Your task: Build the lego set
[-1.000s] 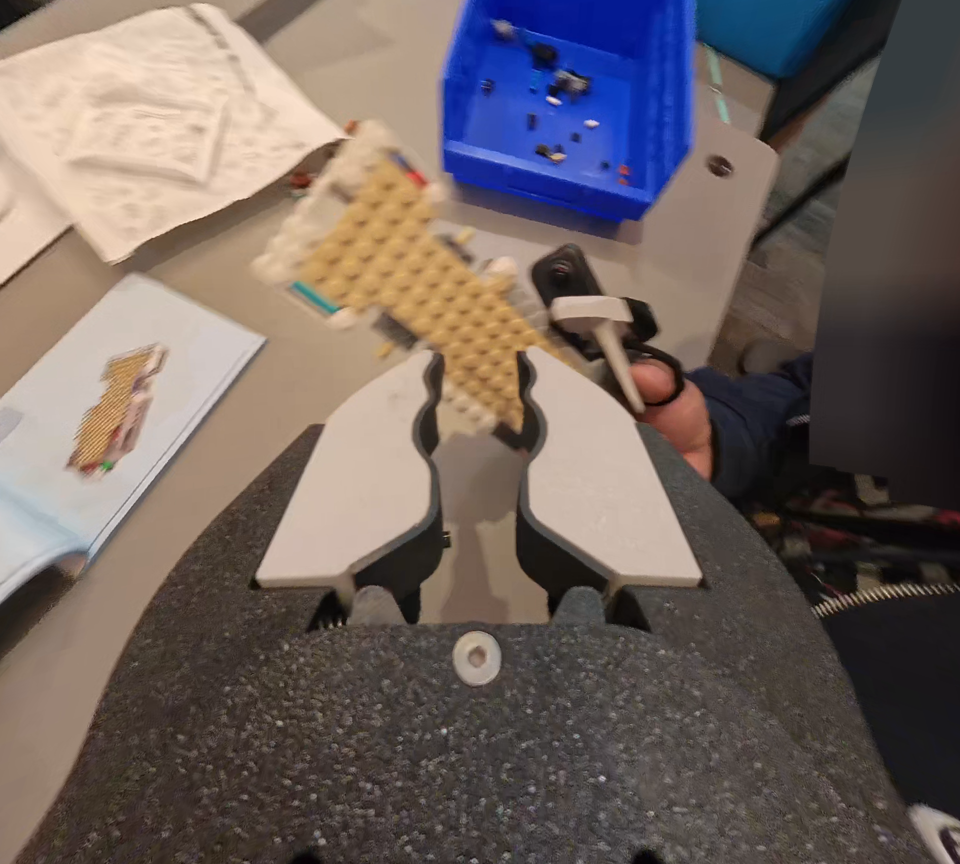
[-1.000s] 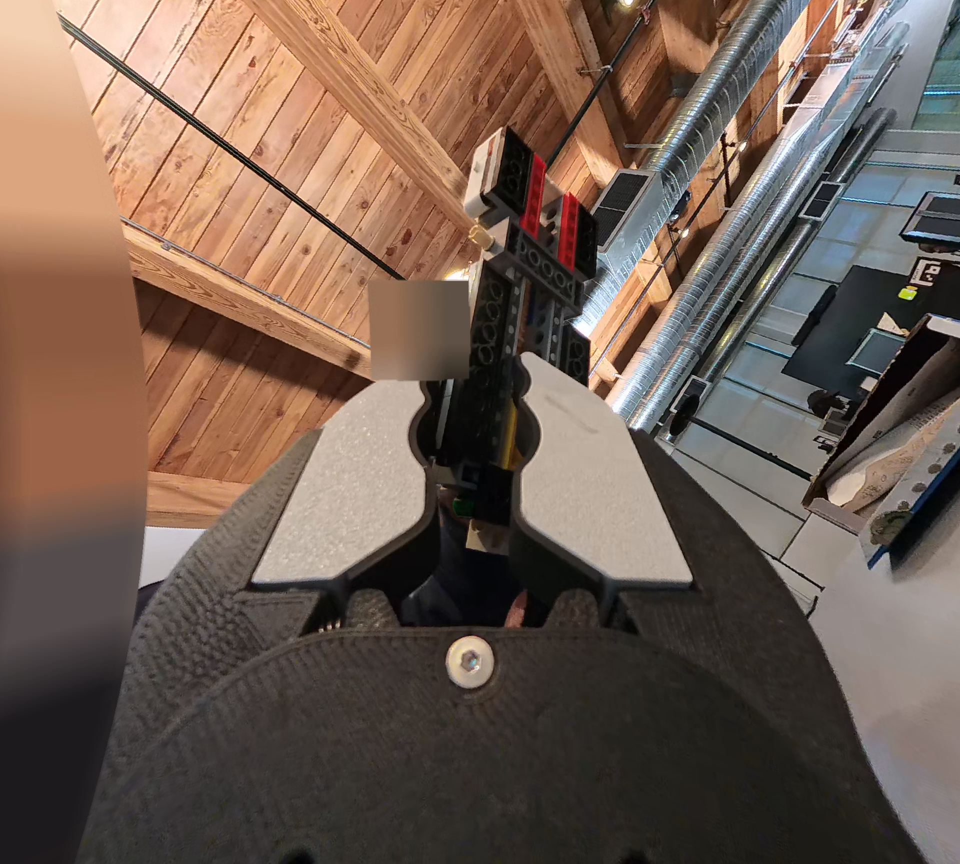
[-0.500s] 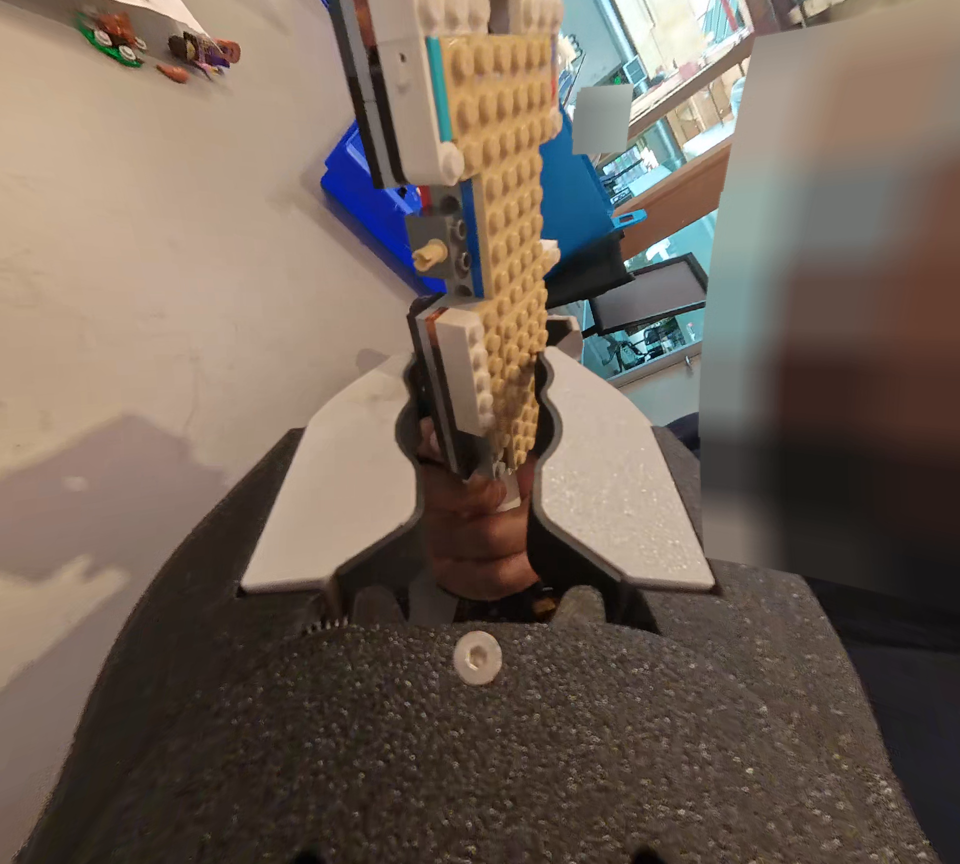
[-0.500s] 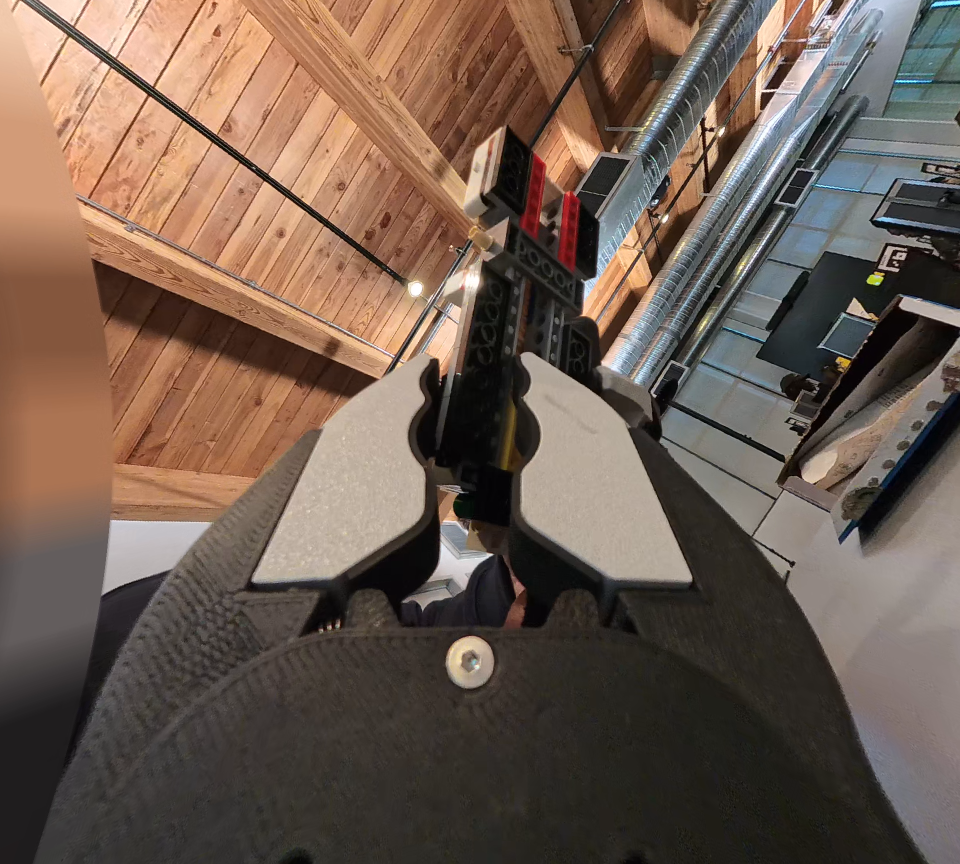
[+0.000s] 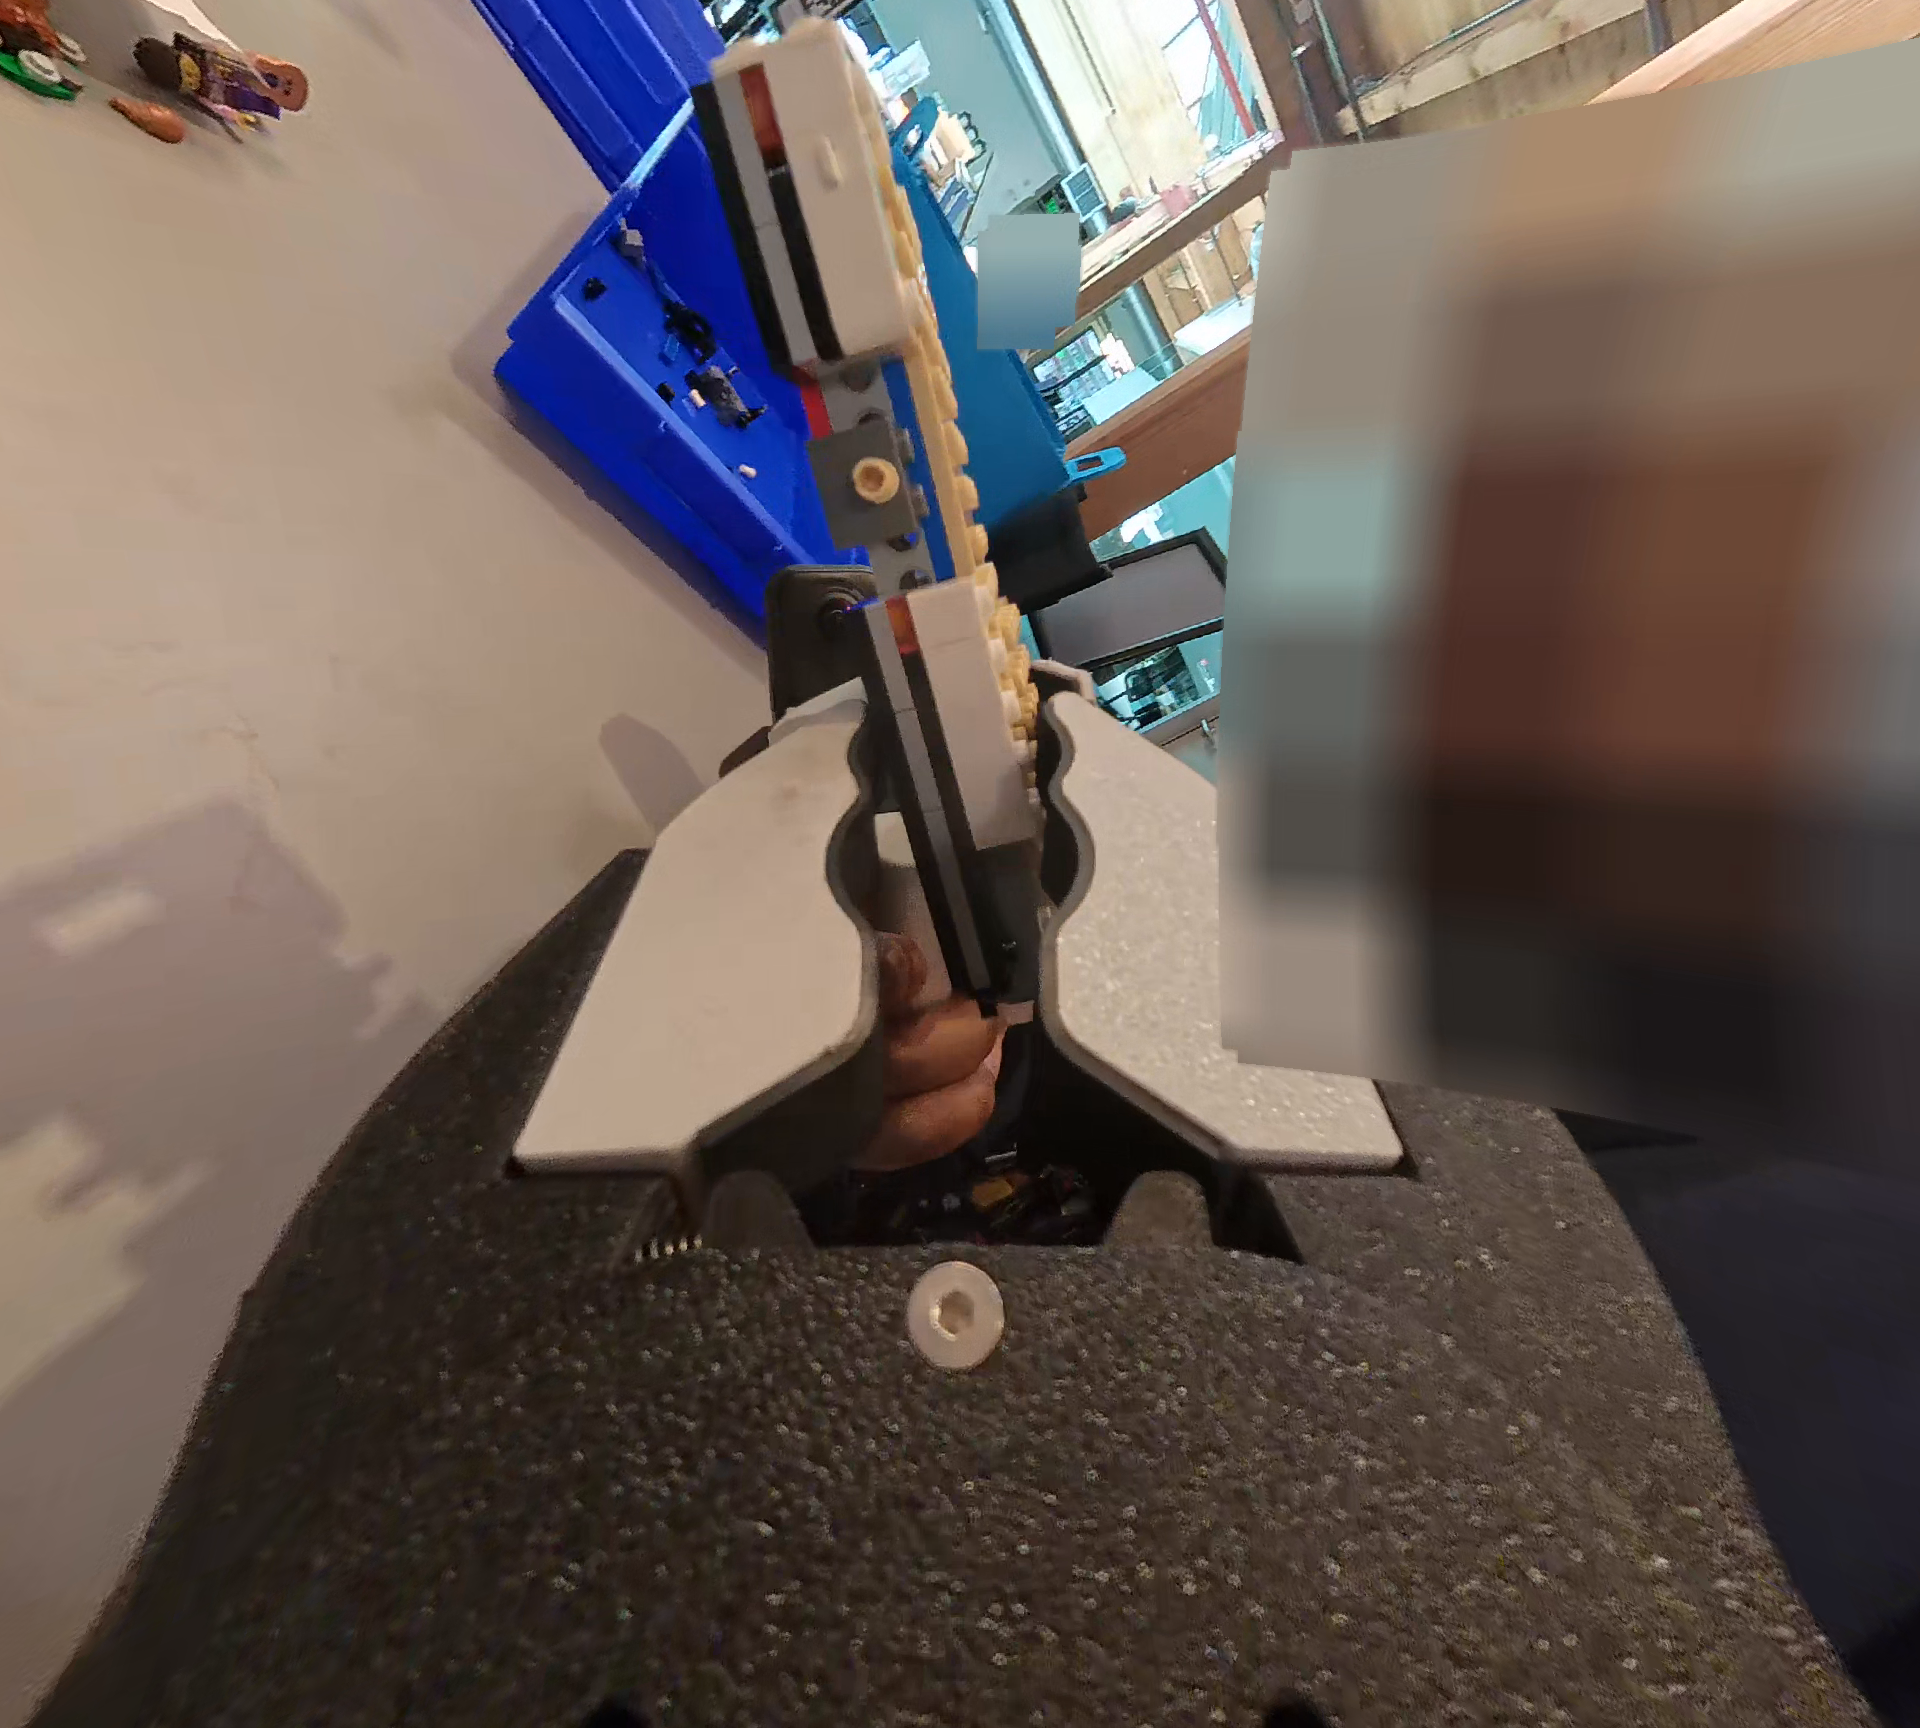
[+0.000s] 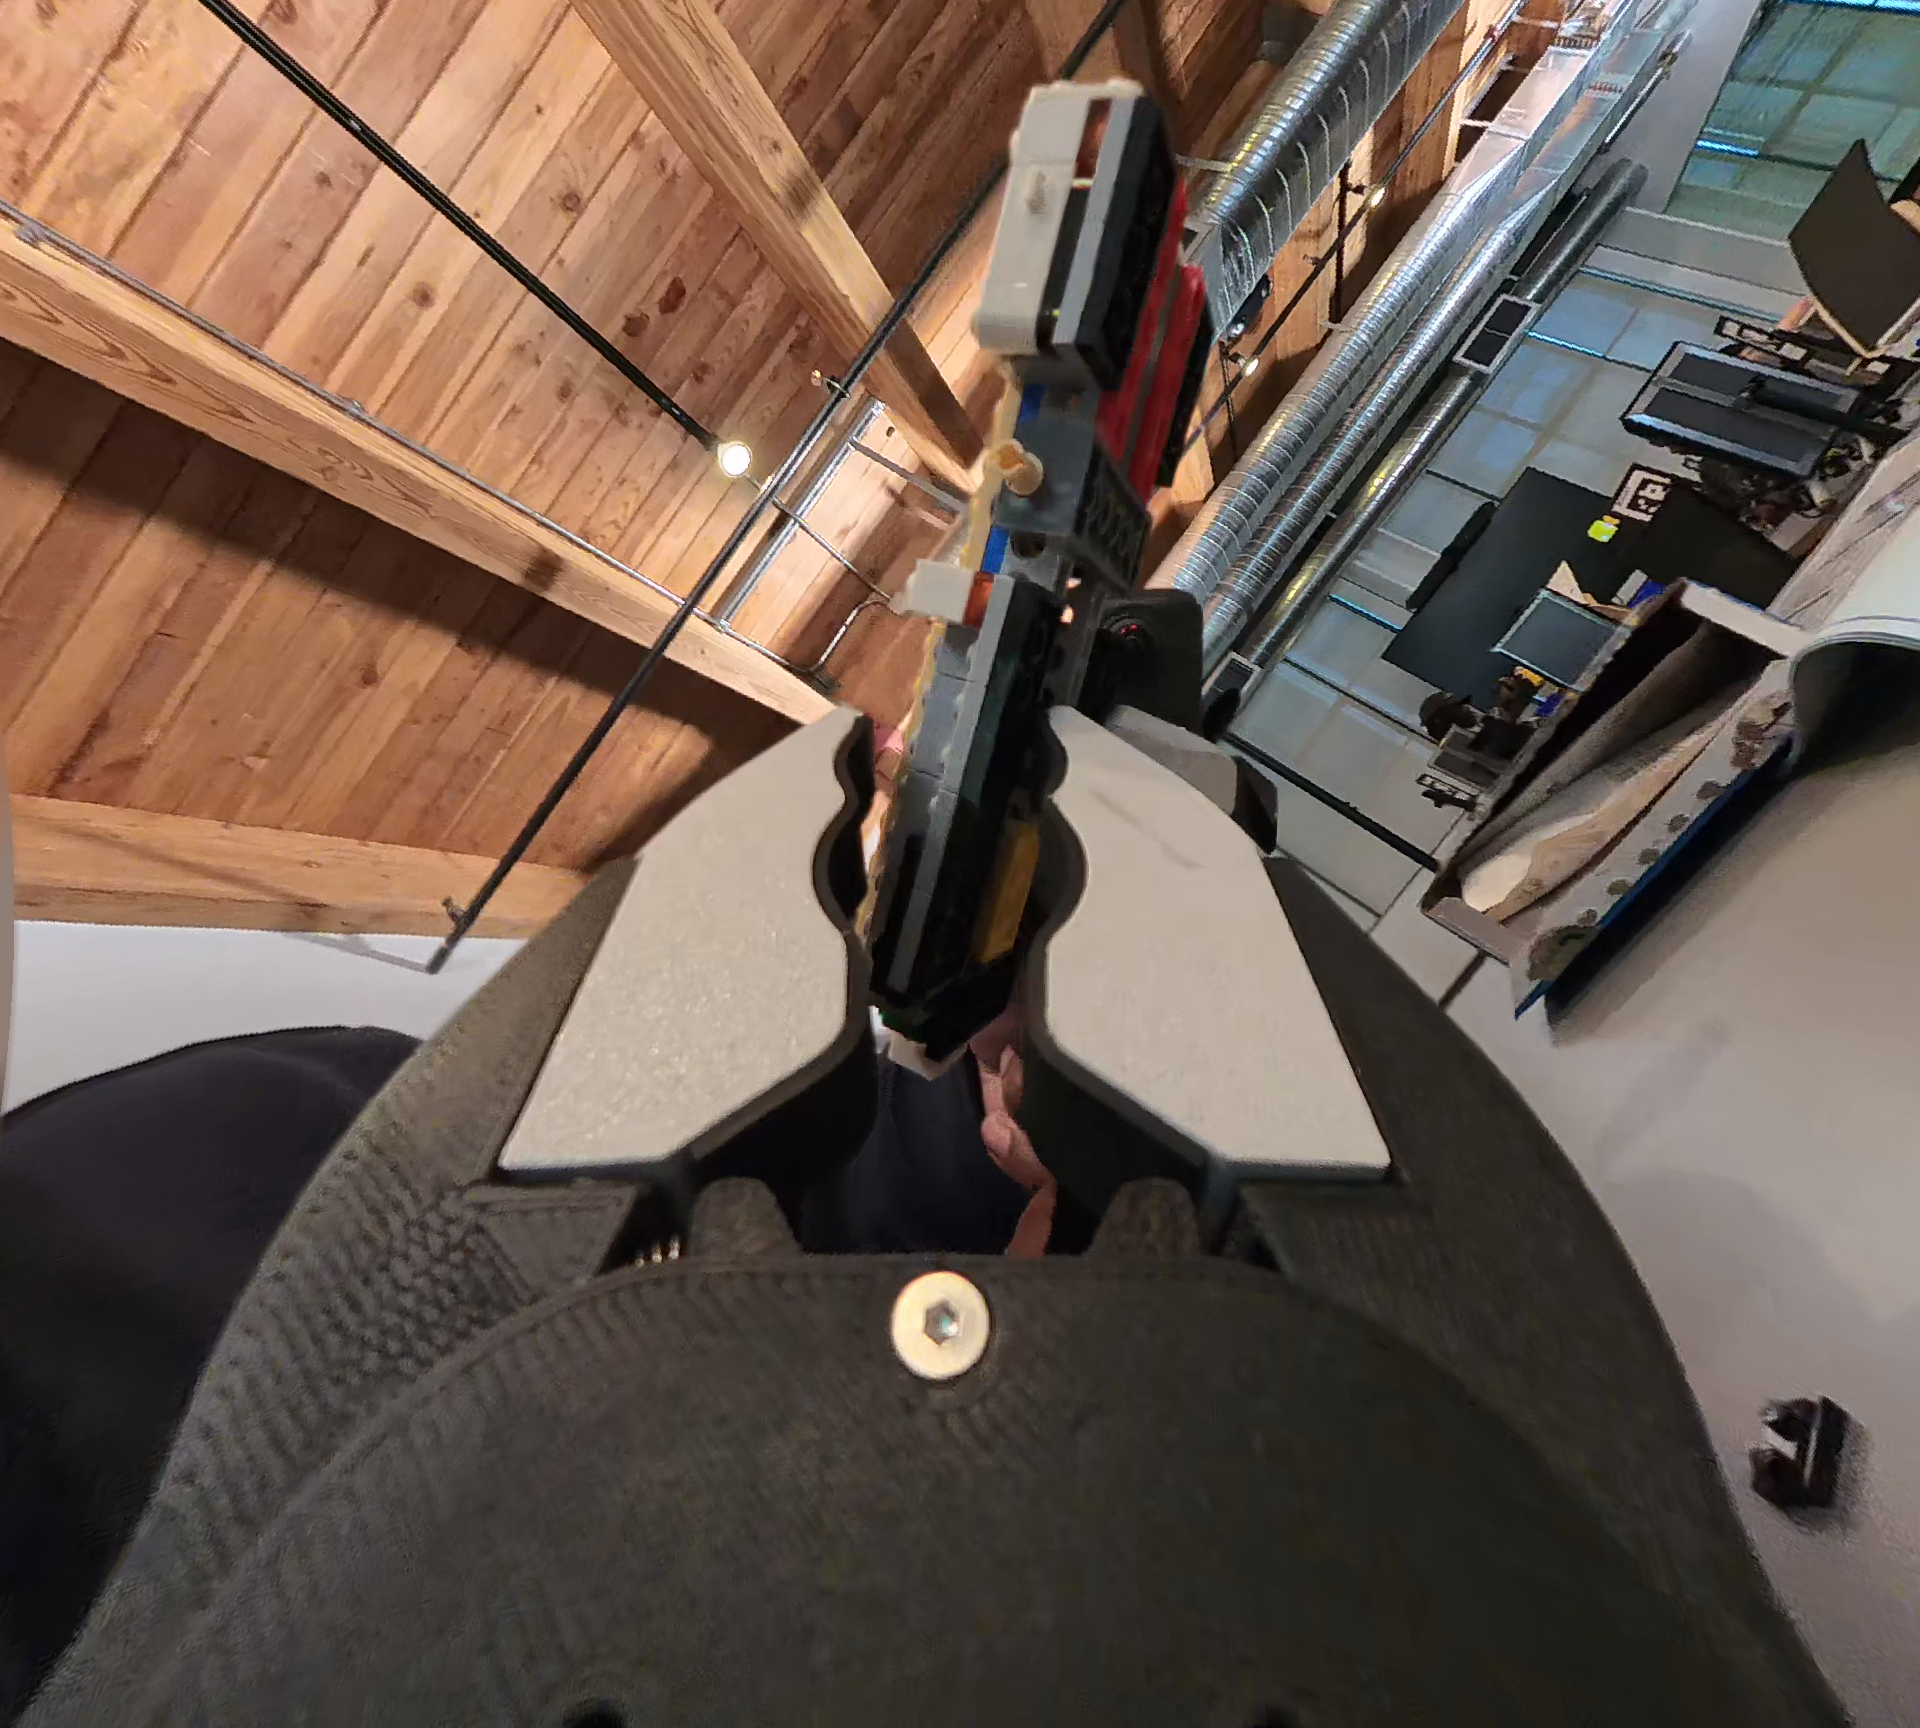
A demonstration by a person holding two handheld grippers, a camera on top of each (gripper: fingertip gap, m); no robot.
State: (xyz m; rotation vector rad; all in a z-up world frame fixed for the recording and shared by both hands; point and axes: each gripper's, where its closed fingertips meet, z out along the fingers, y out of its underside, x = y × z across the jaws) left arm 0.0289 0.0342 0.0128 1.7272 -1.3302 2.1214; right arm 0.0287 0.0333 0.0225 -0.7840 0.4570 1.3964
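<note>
Now left gripper [image 5: 956,722] clenched tighter on brick model [image 5: 821,244], model turned edge-on (studs faced camera before); right gripper [image 6: 956,728] clamps same model from opposite side.

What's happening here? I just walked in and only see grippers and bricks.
A person is holding one toy-brick model off the table with two handheld grippers at once. The left gripper is clamped on its white-and-tan end, and the right gripper grips the same model from the dark underside. Behind it, a blue bin of small parts sits on the grey table, with loose figure pieces nearby.
</note>
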